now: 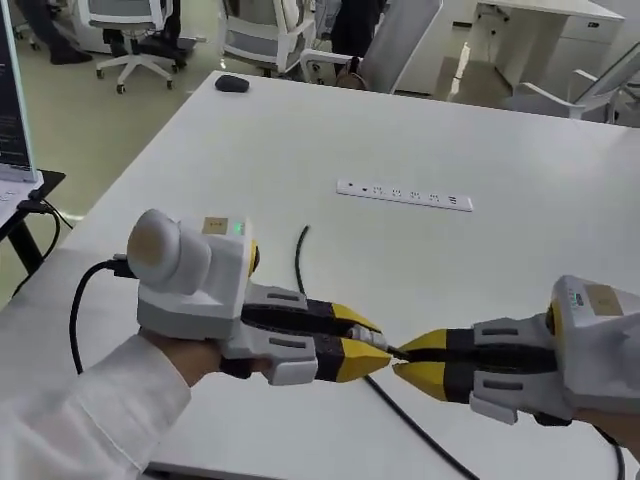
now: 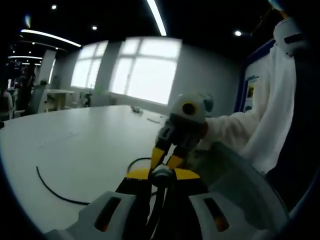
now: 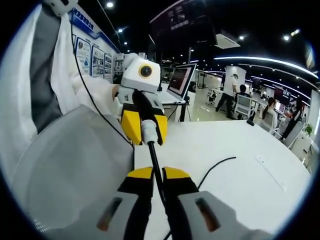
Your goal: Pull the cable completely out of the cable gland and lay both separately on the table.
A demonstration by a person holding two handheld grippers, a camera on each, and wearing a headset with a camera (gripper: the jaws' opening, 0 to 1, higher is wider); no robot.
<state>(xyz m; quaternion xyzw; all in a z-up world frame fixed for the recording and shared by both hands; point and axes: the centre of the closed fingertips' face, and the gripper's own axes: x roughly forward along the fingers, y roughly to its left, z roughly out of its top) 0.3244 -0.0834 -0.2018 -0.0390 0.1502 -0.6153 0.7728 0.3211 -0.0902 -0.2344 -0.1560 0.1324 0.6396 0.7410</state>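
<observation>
Above the white table (image 1: pixel 480 270), my two grippers meet tip to tip. The left gripper (image 1: pixel 374 344) is shut on the small pale cable gland (image 1: pixel 378 341). Facing it, the right gripper (image 1: pixel 398 360) is shut on the black cable (image 1: pixel 298 262) just beside the gland. In the right gripper view, the cable (image 3: pixel 153 159) runs from my right gripper (image 3: pixel 155 175) straight into the white gland (image 3: pixel 148 133), which the left gripper (image 3: pixel 145 128) holds. The left gripper view shows the gland (image 2: pixel 162 173) between my left gripper's (image 2: pixel 162 175) yellow tips, with the right gripper (image 2: pixel 168 159) just beyond it. The cable's tail (image 1: pixel 420 430) trails off the near table edge.
A white power strip (image 1: pixel 404 194) lies mid-table beyond the grippers. A black mouse (image 1: pixel 232 84) sits at the far corner. Office chairs (image 1: pixel 125 30) stand past the table. A side stand with a laptop (image 1: pixel 15 150) is at the left, beside the table's left edge.
</observation>
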